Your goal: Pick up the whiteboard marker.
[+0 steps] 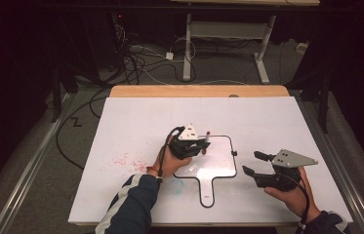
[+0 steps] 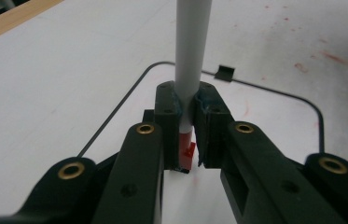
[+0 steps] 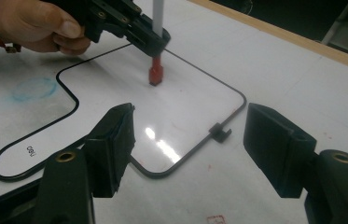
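Black jaws of the left claw clamp a marker upright, tip on the whiteboard; light, stiff, slippery, best held low. Right claw hangs open nearby.

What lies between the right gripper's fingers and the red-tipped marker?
In the right gripper view, bare glossy whiteboard paddle separates the open right gripper from the marker gripped upright by the left gripper.

The marker is grey-white with a red tip. The small whiteboard is shiny white with a thin black edge. The white table has red specks and a blue smudge.
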